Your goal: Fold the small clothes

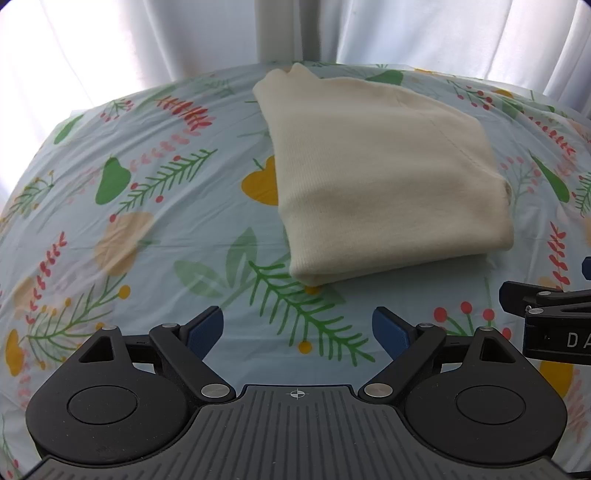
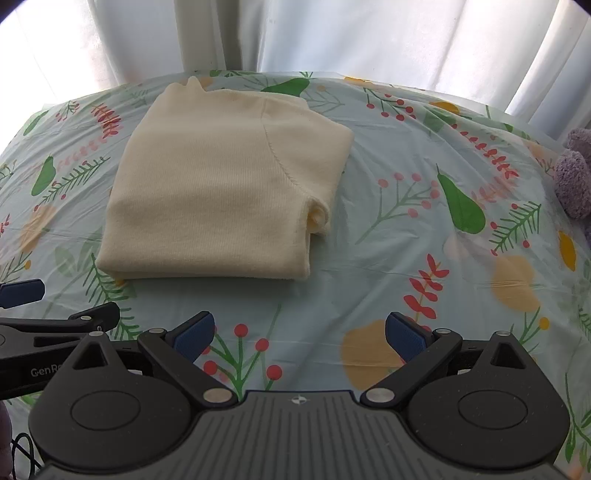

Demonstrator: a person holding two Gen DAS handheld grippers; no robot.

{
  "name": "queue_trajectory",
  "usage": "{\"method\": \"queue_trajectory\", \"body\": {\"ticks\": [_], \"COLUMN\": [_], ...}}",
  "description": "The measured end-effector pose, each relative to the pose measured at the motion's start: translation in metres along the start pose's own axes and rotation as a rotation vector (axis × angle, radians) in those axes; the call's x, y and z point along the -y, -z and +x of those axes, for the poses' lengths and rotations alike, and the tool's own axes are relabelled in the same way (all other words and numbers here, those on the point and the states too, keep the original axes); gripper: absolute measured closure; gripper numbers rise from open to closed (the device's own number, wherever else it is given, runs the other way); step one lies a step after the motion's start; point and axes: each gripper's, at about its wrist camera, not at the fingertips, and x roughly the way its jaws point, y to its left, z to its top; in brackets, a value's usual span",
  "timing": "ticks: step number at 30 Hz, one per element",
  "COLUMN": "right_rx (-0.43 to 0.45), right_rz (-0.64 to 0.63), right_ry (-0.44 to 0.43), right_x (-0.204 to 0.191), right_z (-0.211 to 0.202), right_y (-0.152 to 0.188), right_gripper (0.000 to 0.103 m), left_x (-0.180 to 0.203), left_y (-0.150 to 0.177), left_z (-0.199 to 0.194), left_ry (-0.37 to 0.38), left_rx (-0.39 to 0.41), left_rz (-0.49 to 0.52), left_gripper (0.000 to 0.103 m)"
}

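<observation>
A cream knitted garment (image 1: 384,177) lies folded into a compact stack on the floral tablecloth (image 1: 147,206), a sleeve end tucked at its right side. In the right wrist view the same garment (image 2: 221,192) sits left of centre. My left gripper (image 1: 297,328) hovers open just in front of the fold's near edge, nothing between its blue pads. My right gripper (image 2: 299,334) is open too, apart from the garment and to the right of its near corner. Each gripper shows at the edge of the other's view.
White curtains (image 2: 332,33) hang behind the table's far edge. A purple plush toy (image 2: 574,177) rests at the right rim of the table. The cloth around the garment carries only printed pears, leaves and berries.
</observation>
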Motion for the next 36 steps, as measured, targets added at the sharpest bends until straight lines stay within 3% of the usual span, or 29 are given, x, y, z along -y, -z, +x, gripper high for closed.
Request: {"method": "queue_trajectory", "body": {"ticks": [36], "right_rx": [0.013], "right_rz": [0.002], "right_ry": [-0.011], "right_x": [0.002], "right_z": [-0.0028], "right_y": [0.0017], "right_gripper": [0.004], "left_x": [0.0004], "left_y": [-0.0017], "left_z": [-0.0019], "left_ry": [0.002], "left_rx": [0.008], "left_rz": [-0.001], "left_gripper": [0.011]}}
